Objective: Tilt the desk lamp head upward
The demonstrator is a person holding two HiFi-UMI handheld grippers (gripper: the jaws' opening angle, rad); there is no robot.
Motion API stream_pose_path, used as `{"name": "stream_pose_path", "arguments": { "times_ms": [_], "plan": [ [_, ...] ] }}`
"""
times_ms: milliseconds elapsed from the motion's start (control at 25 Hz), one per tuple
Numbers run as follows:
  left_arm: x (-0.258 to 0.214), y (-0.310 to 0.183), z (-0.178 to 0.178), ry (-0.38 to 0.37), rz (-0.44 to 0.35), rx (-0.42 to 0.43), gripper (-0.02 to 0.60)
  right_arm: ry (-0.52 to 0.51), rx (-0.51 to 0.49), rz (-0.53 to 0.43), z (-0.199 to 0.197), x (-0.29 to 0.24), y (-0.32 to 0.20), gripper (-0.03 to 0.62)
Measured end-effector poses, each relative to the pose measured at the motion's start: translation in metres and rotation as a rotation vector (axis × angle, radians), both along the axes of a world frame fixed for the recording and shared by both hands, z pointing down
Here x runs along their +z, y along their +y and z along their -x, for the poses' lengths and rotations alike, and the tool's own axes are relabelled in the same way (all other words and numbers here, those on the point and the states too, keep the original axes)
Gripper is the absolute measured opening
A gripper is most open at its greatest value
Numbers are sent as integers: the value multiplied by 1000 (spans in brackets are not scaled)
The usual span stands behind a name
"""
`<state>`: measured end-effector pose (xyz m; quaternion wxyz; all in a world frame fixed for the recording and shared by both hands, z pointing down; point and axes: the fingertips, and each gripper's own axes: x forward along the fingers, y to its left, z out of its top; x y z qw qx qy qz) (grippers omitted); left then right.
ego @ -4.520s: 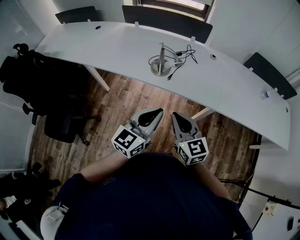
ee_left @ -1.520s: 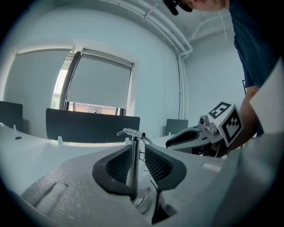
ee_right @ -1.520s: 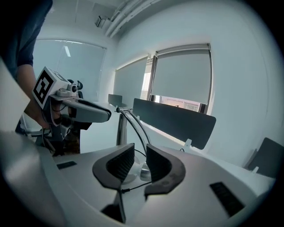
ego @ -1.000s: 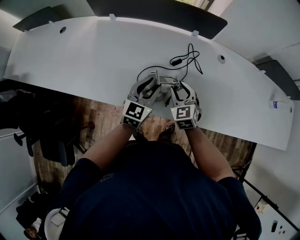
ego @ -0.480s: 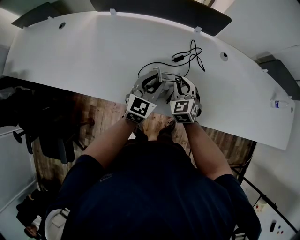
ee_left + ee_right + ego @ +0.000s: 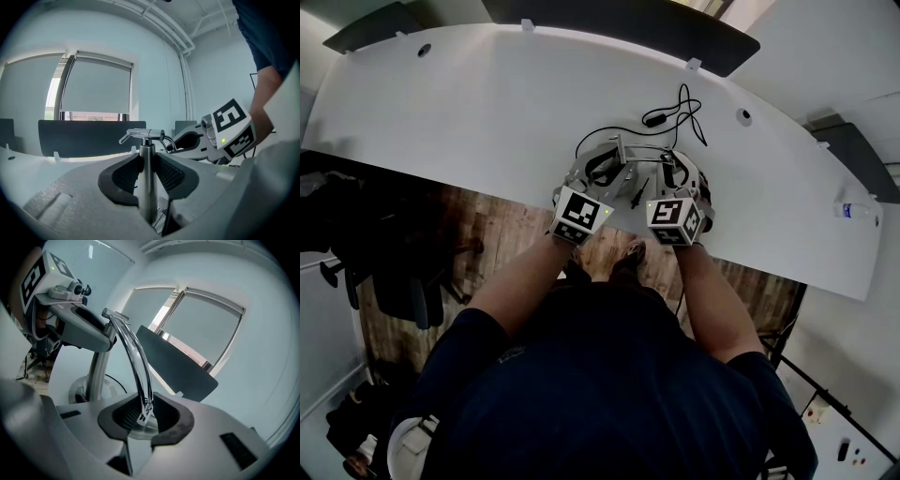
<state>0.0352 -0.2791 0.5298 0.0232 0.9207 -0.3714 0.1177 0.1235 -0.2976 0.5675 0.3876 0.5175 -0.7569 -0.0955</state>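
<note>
On white desk (image 6: 487,112), desk lamp (image 6: 148,176), black cable (image 6: 680,107)

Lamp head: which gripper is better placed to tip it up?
Probably right: the right gripper is closing its jaws on the curved arm at its head end. The left gripper is closing its jaws on the upright post, better for steadying.

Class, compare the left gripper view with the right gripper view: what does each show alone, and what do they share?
Left only: the left gripper closing, pads against the lamp post, and the person's forearm. Right only: the right gripper closing on the curved arm at its lower end, and the round base. Both: the lamp post, the window blind.
</note>
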Motion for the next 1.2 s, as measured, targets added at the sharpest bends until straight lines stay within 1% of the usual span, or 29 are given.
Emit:
{"name": "stream_pose_path", "arguments": {
  "times_ms": [120,200,280,400,560,640,760,840,960,1080,1200],
  "plan": [
    [-2,0,0,-9,22,-11,115,82,-6,-38,-9,-13,-2,84],
    [1,1,-1,-4,9,-3,115,138,-17,-59,-12,-22,-2,84],
    [2,1,-3,13,14,2,115,200,-23,-83,-16,-32,-3,84],
    [0,2,-4,34,36,-2,115,309,-36,-111,-19,-45,-4,84],
    [0,3,-4,31,34,0,115,462,-56,-176,-19,-73,-3,84],
    [0,4,-3,27,32,2,115,546,-75,-213,-17,-87,-2,84],
    [-1,4,-4,19,19,7,115,658,-107,-232,-15,-100,-1,84],
    [-1,4,-4,16,19,10,115,710,-119,-242,-12,-107,0,84],
    [0,5,-3,5,20,16,114,773,-137,-283,-2,-126,1,89],
    [0,4,-4,-4,20,20,114,851,-175,-328,10,-143,3,94],
    [0,5,-4,-11,24,20,112,933,-216,-352,21,-155,5,95]
  ]
}}
